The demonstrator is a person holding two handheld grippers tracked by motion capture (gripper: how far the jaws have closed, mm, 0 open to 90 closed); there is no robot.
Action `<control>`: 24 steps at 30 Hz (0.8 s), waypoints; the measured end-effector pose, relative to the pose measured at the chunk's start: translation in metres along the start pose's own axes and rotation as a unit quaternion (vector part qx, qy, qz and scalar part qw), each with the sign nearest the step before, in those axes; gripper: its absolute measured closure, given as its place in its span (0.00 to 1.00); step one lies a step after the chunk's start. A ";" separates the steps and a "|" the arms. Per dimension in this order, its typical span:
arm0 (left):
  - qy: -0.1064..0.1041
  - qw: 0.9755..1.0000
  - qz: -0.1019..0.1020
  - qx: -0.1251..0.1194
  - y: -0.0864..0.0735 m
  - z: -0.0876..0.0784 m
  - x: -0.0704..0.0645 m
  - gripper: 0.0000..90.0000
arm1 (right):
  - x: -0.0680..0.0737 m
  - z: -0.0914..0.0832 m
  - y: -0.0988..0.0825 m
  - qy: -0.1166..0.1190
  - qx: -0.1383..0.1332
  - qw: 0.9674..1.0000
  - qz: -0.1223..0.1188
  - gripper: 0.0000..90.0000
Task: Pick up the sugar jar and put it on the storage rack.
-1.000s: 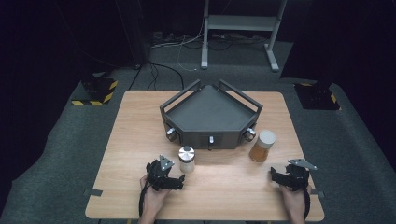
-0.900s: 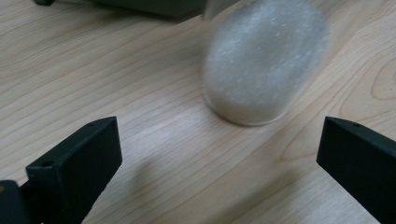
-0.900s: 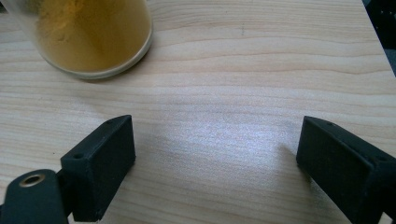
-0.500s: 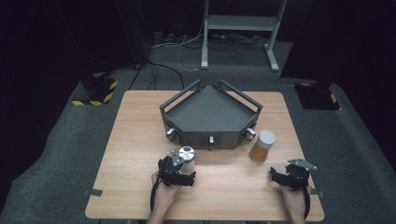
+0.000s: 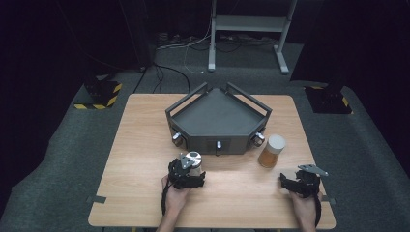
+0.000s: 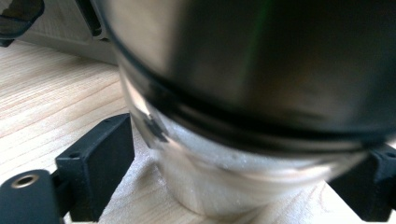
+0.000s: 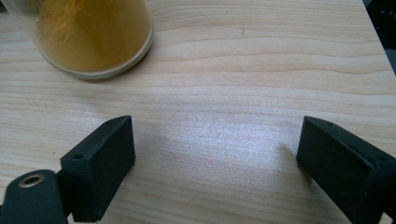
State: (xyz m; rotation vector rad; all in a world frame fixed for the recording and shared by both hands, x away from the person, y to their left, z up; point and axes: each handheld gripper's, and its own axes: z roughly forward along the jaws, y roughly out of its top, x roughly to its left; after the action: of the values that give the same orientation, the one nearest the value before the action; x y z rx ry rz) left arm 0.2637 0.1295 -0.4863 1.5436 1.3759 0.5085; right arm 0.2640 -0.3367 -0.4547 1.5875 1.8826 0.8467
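A glass jar with a metal lid [image 5: 193, 157] stands on the wooden table [image 5: 145, 145] in front of the dark tray. My left gripper [image 5: 192, 169] is around it, and its jaws have just been closing. In the left gripper view the jar [image 6: 261, 93] looms blurred between the two black pads [image 6: 98, 163], which lie against its sides. My right gripper [image 5: 289, 182] rests near the table's front right, open, with bare wood between its pads [image 7: 102, 163]. A jar of orange powder [image 5: 270, 151] stands ahead and left of it [image 7: 88, 32].
A dark angular tray [image 5: 217, 116] with side rails and knobs on its front sits at the middle back of the table. The table's right edge [image 7: 373, 42] runs close to my right gripper. Beyond the table are cables and a metal stand on dark floor.
My left gripper moved forward from the front of the table to the metal-lidded jar and closed its jaws around it. The right gripper stayed where it was.
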 end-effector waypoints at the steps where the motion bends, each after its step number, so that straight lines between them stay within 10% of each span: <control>1: 0.000 1.000 -0.003 -0.003 -0.001 0.001 -0.001 0.12 | 0.000 0.000 0.000 0.000 0.000 1.000 0.000 0.12; 11: 0.008 1.000 -0.008 -0.018 -0.004 0.004 -0.004 0.17 | 0.000 0.000 0.000 0.001 0.000 1.000 -0.001 0.12; 12: 0.004 0.981 0.157 0.112 0.040 -0.010 0.014 0.19 | 0.000 0.000 0.000 0.001 0.000 1.000 -0.001 0.12; 15: 0.006 0.981 0.160 0.112 0.040 -0.010 0.013 0.20 | 0.000 0.000 0.000 0.001 0.000 1.000 -0.001 0.12; 18: 0.008 0.986 0.138 0.091 0.031 -0.007 0.012 0.23 | 0.000 0.000 0.000 0.001 0.000 1.000 -0.001 0.12; 19: 0.010 1.000 0.008 -0.008 -0.003 0.004 -0.003 0.23 | 0.000 0.000 0.000 0.000 0.000 1.000 -0.001 0.12; 24: 0.009 1.000 -0.005 -0.019 -0.006 0.005 -0.004 0.26 | 0.000 0.000 0.000 0.000 0.000 1.000 -0.001 0.12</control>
State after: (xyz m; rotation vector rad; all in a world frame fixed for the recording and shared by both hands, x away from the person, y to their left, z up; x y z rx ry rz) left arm 0.2639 0.1227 -0.4925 1.5040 1.3788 0.5398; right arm 0.2640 -0.3367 -0.4548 1.5854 1.8840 0.8464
